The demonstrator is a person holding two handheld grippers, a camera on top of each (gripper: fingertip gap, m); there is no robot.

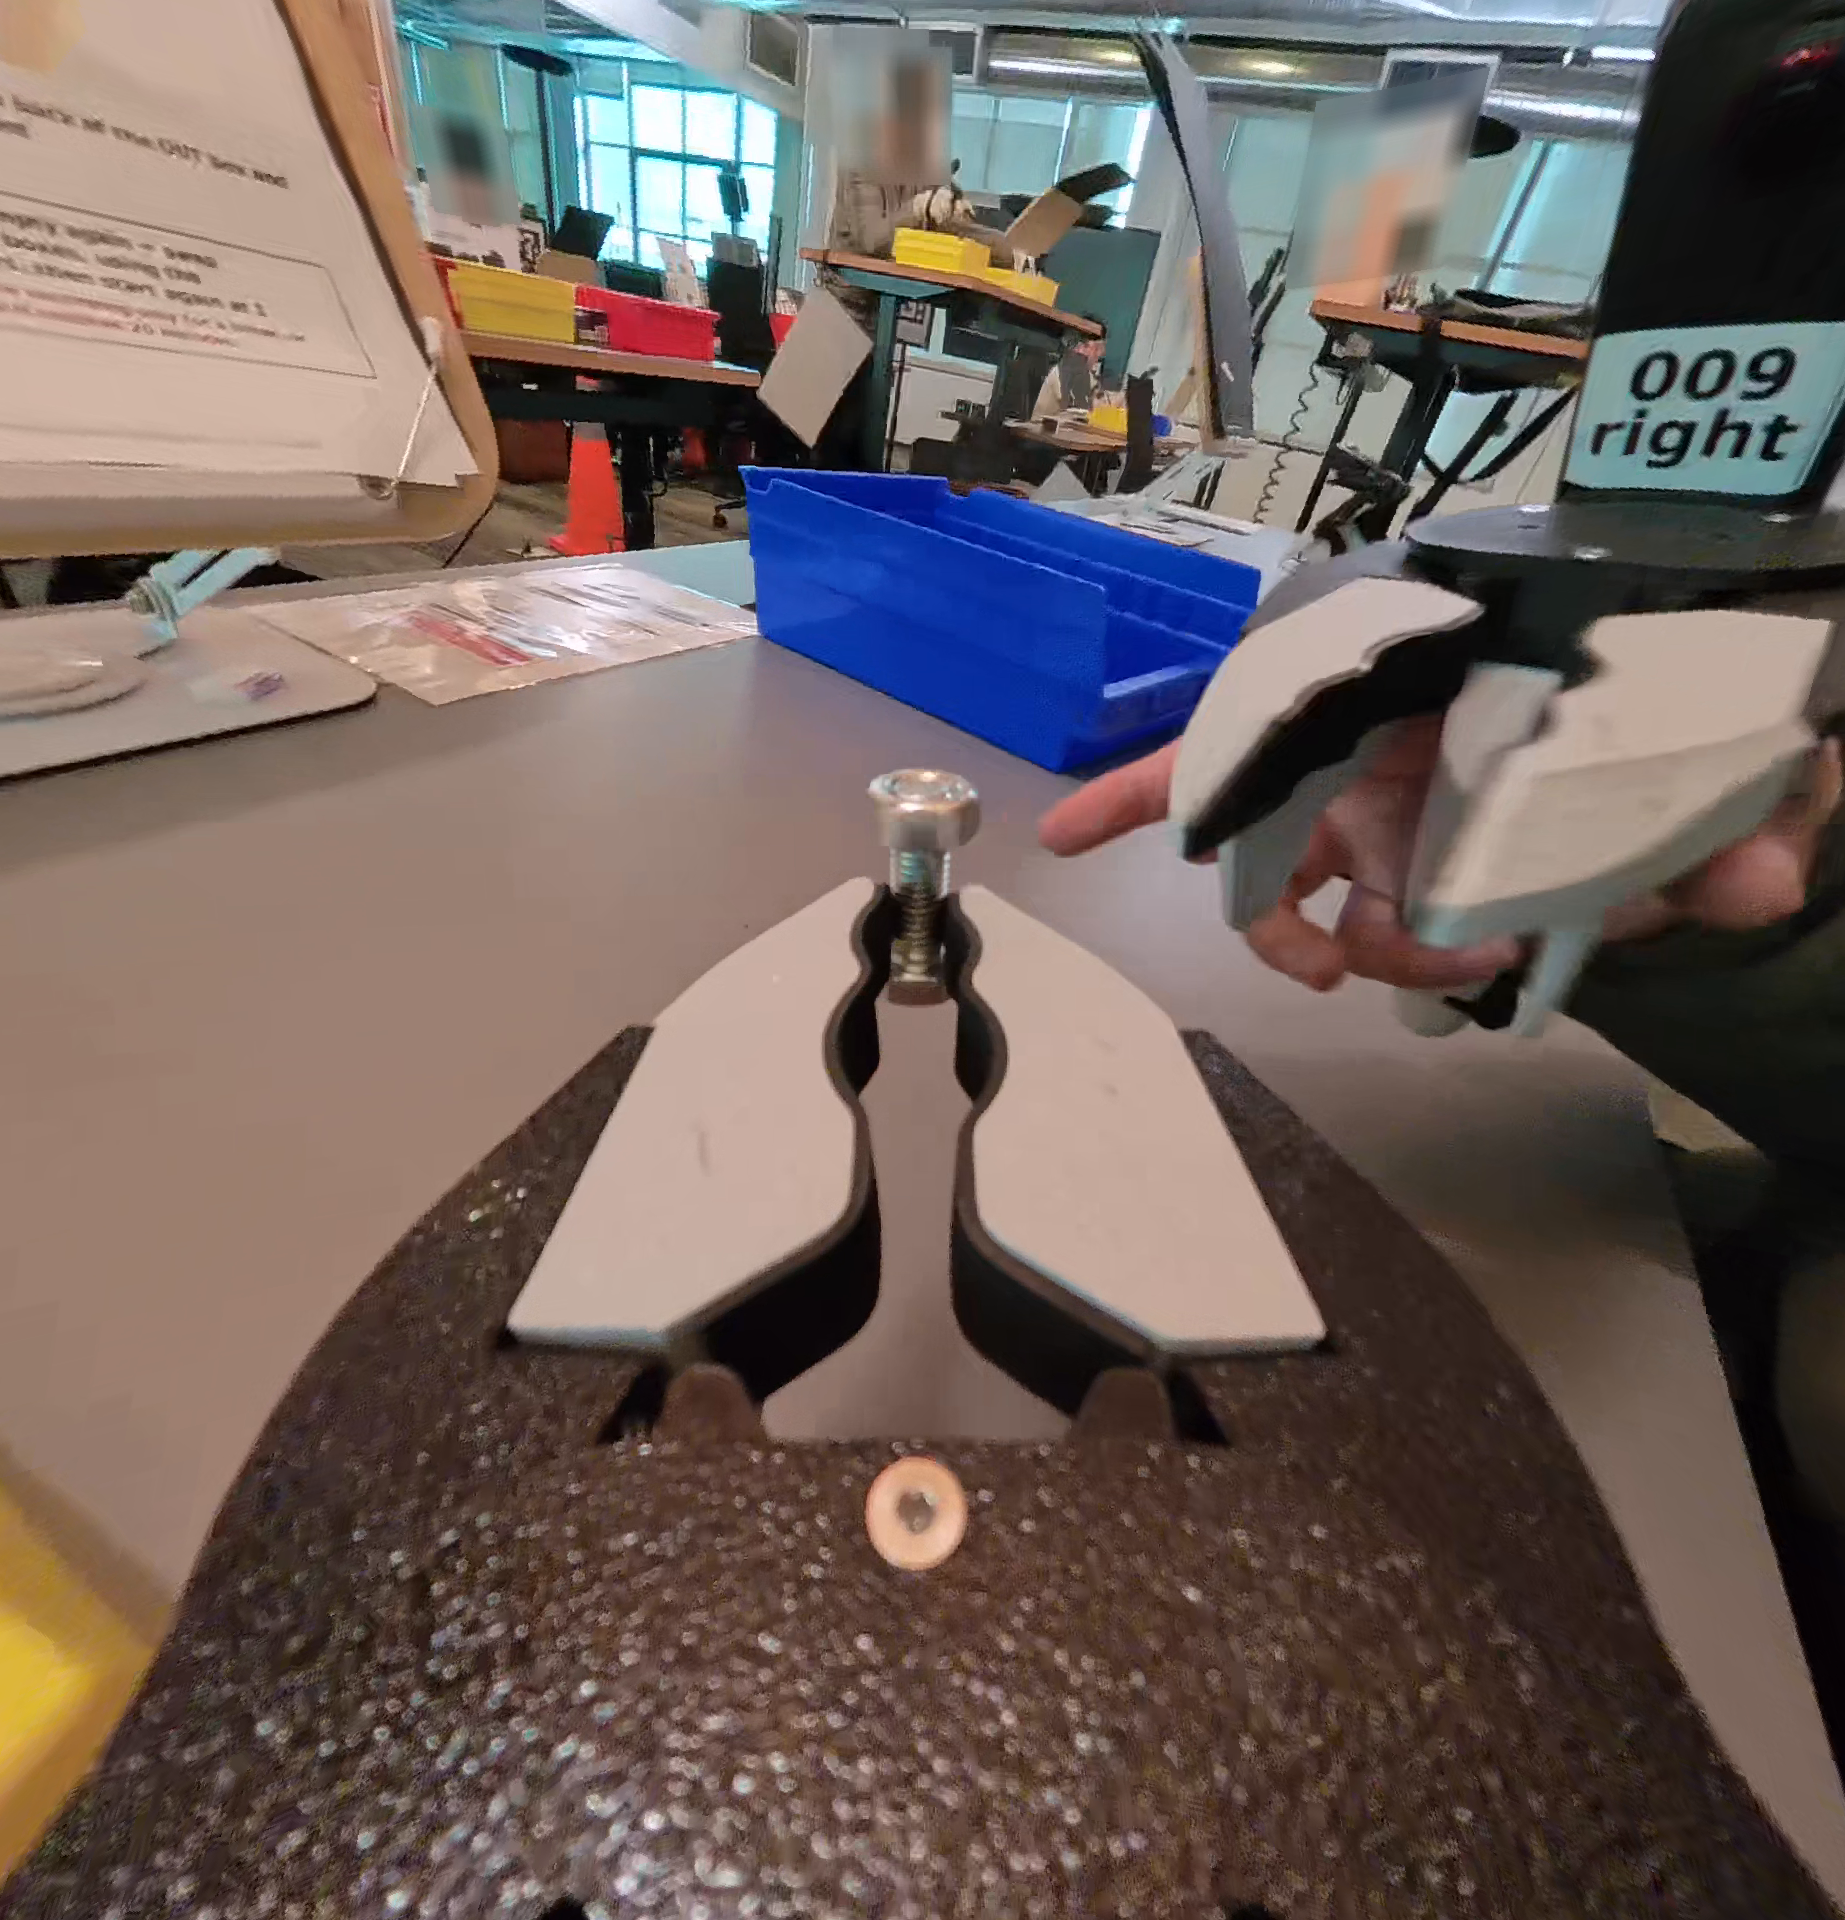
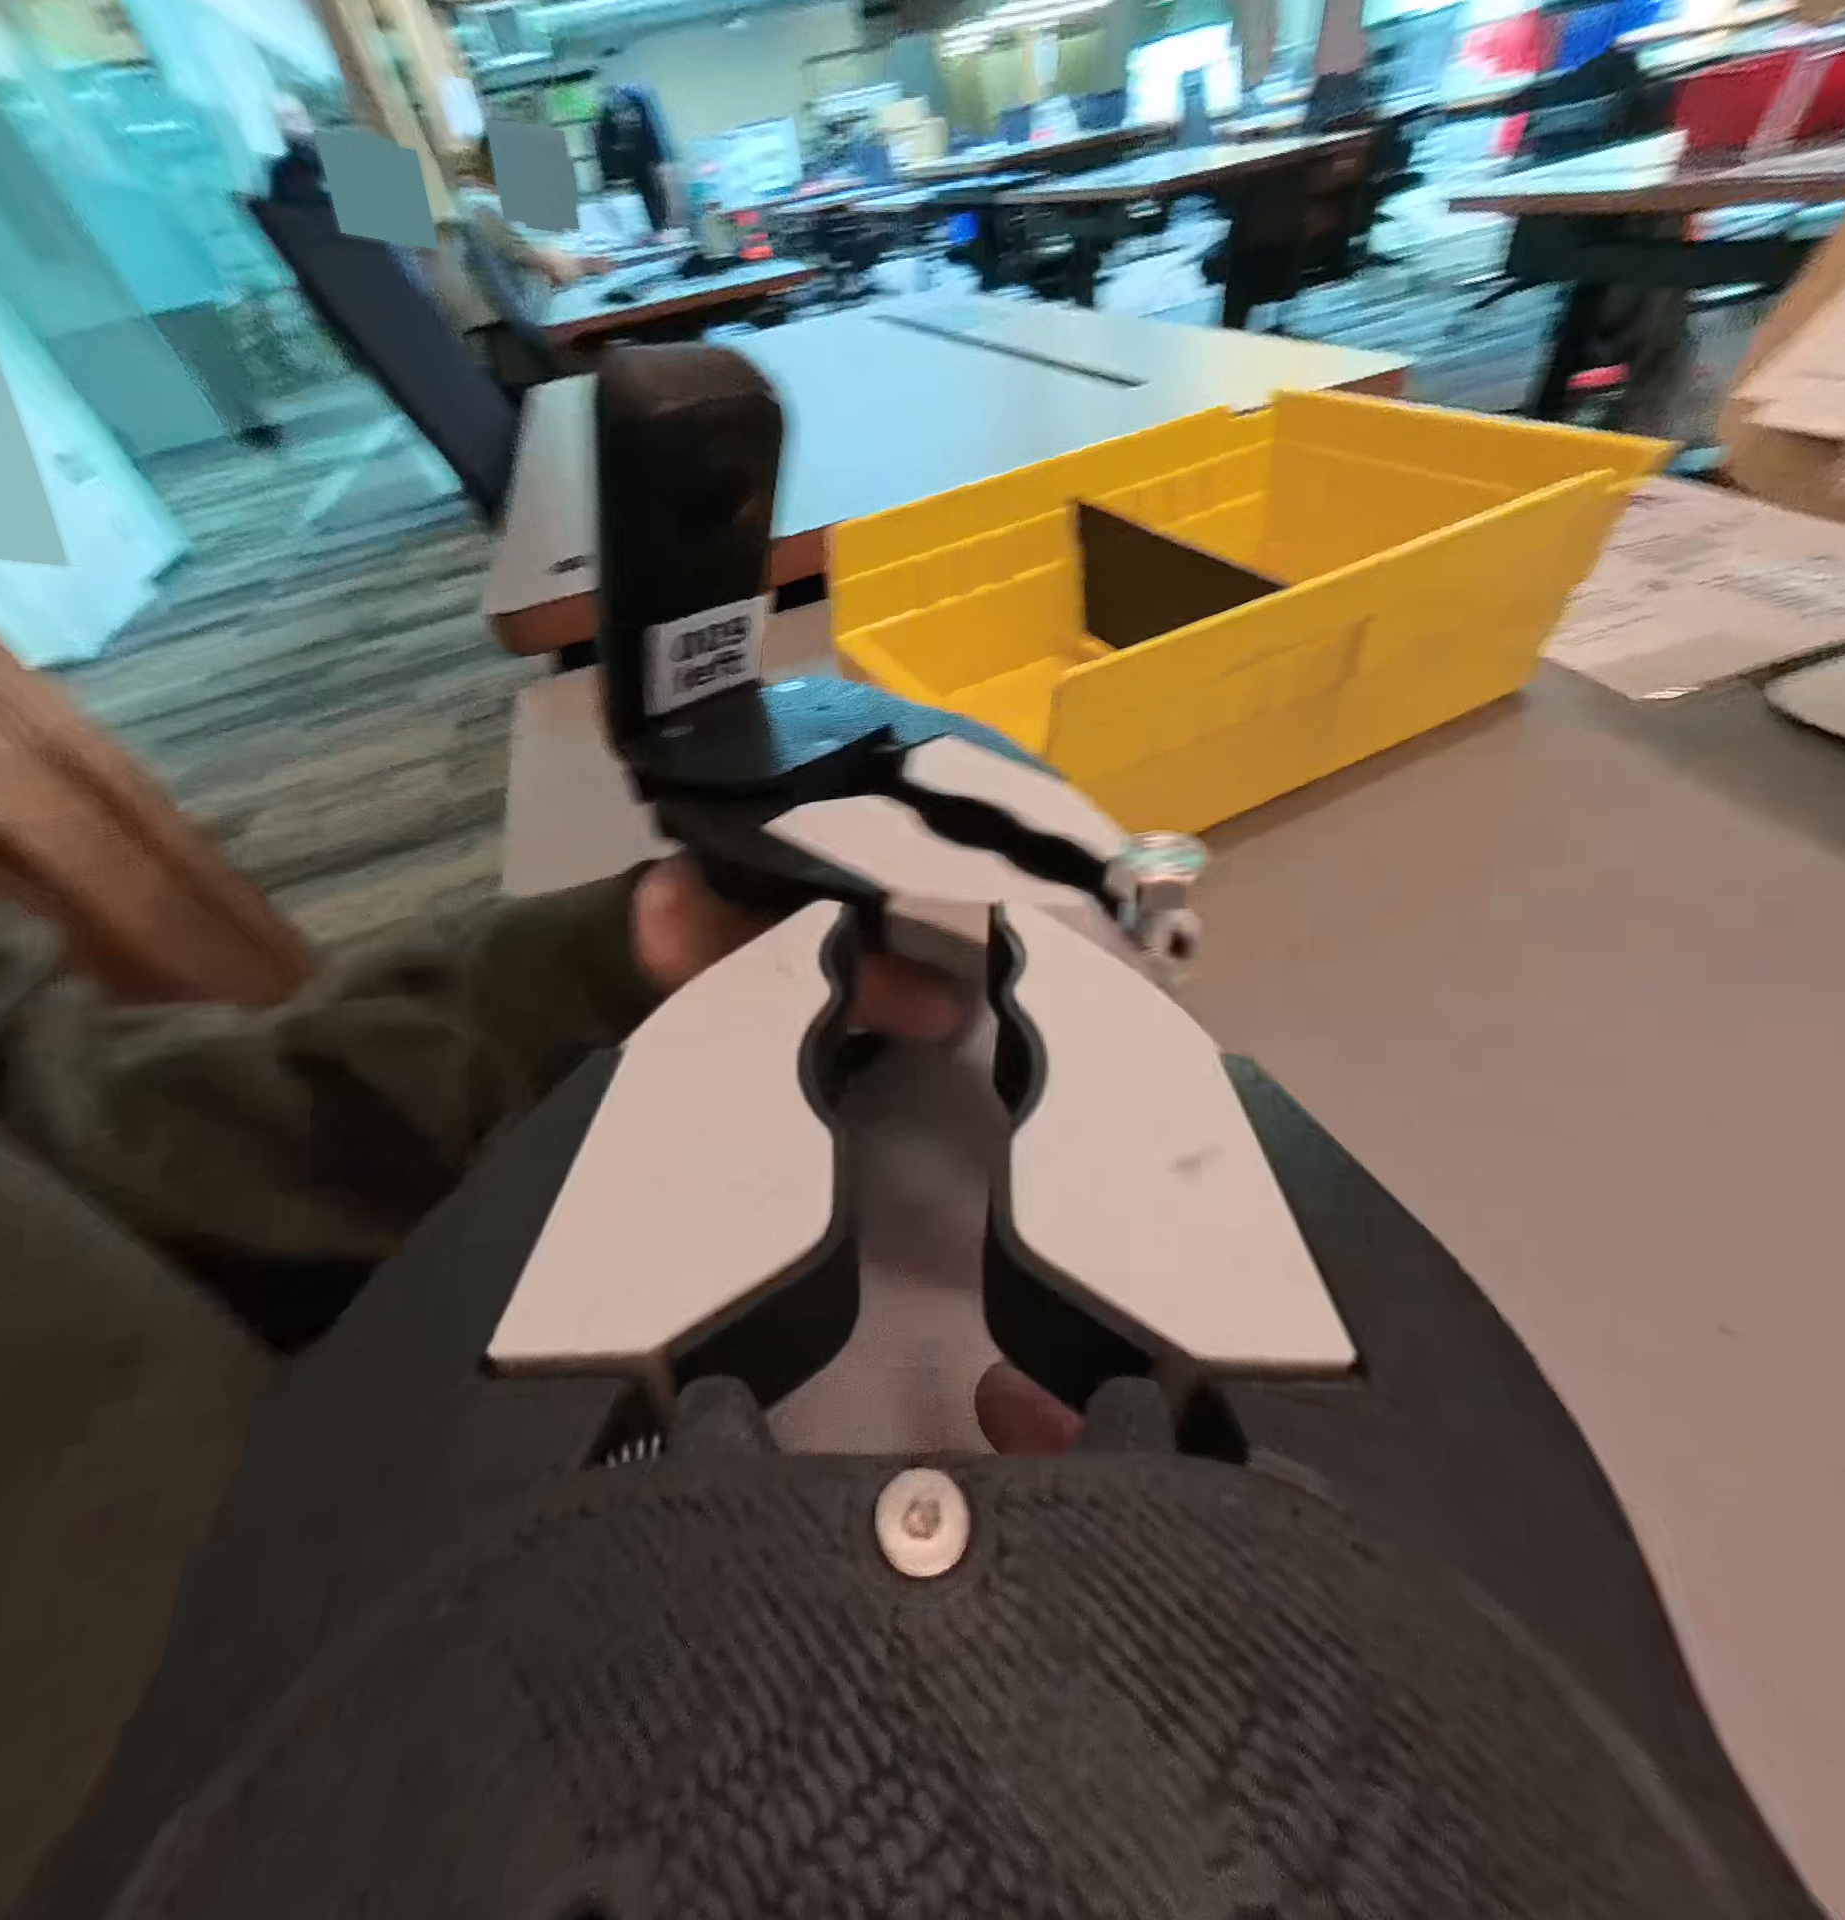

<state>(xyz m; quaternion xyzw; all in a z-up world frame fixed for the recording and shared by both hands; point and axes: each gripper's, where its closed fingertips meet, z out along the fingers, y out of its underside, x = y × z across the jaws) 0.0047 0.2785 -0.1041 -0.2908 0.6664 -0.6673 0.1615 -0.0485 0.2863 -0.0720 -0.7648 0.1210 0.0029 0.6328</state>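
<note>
Left gripper is held low and level over the grey table, fingers narrowed and clamped on the threaded shank of a hex bolt; the bolt stands upright at the fingertips, head above them, shank end just behind the tips. Right of the bolt, the right gripper is seen tilted tip-down, jaws parted with nothing between them; the bare hand carrying it shows beneath with one finger extended toward the bolt. A blue bin sits behind the bolt, a clipboard of papers up and left of it. Only the right wrist view shows a yellow bin with a black divider beyond the bolt; there the right gripper is empty, with the left gripper crossing ahead of its tips.
</note>
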